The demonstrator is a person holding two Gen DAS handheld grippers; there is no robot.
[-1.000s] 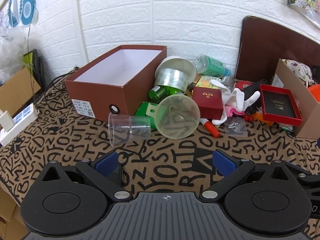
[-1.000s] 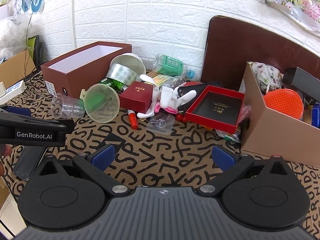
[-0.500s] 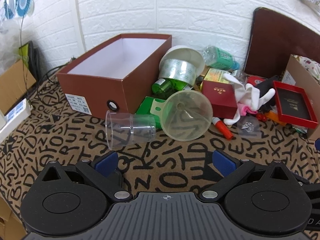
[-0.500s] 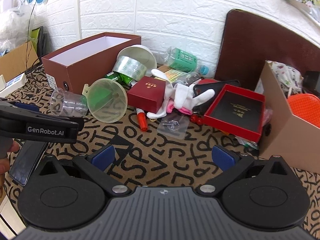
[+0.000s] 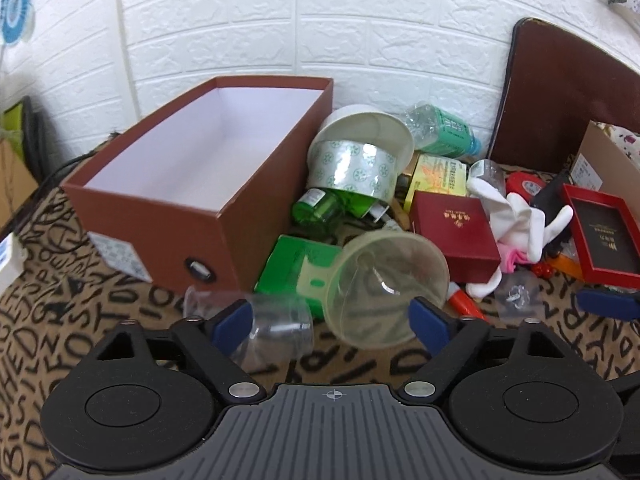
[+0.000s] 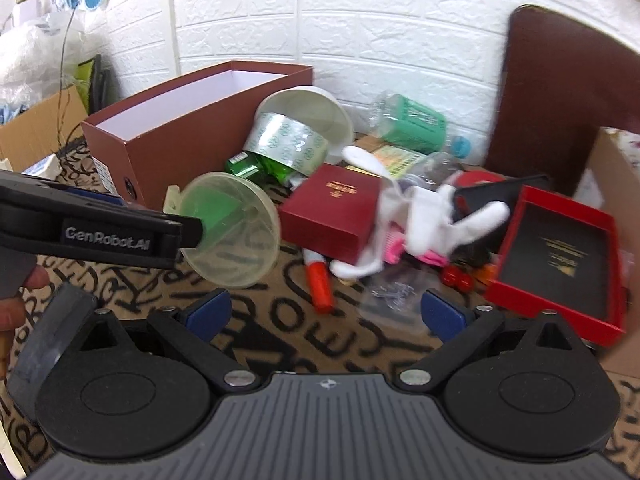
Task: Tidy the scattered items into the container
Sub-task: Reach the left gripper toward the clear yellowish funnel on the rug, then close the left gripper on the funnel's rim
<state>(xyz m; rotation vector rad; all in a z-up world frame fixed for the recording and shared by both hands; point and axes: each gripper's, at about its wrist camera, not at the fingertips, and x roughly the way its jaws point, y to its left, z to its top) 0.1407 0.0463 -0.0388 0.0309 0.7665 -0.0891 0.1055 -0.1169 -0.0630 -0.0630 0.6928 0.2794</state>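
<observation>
An open brown shoe box [image 5: 160, 208] with a white inside stands at the left of the pile. Just ahead of it lie a clear plastic cup [image 5: 280, 332] on its side and a translucent funnel [image 5: 388, 288]. My left gripper [image 5: 330, 320] reaches over both with its jaws closing, and the pads touch neither. In the right wrist view one of its fingers [image 6: 120, 232] crosses the funnel [image 6: 232, 232]. My right gripper [image 6: 326, 314] is open, low over the mat before a red marker [image 6: 318, 280] and a small clear bag [image 6: 392, 296].
Behind lie a tape roll [image 5: 352, 168] in a white bowl, a green bottle [image 5: 316, 208], a red gift box [image 5: 452, 228], a white glove [image 5: 516, 216] and a red lid [image 6: 560, 252]. A cardboard box [image 5: 600, 160] and a brown board [image 5: 560, 100] close the right side.
Both grippers have moved forward and down toward the pile. The cup and funnel now sit between the left fingers, which have drawn slightly closer together.
</observation>
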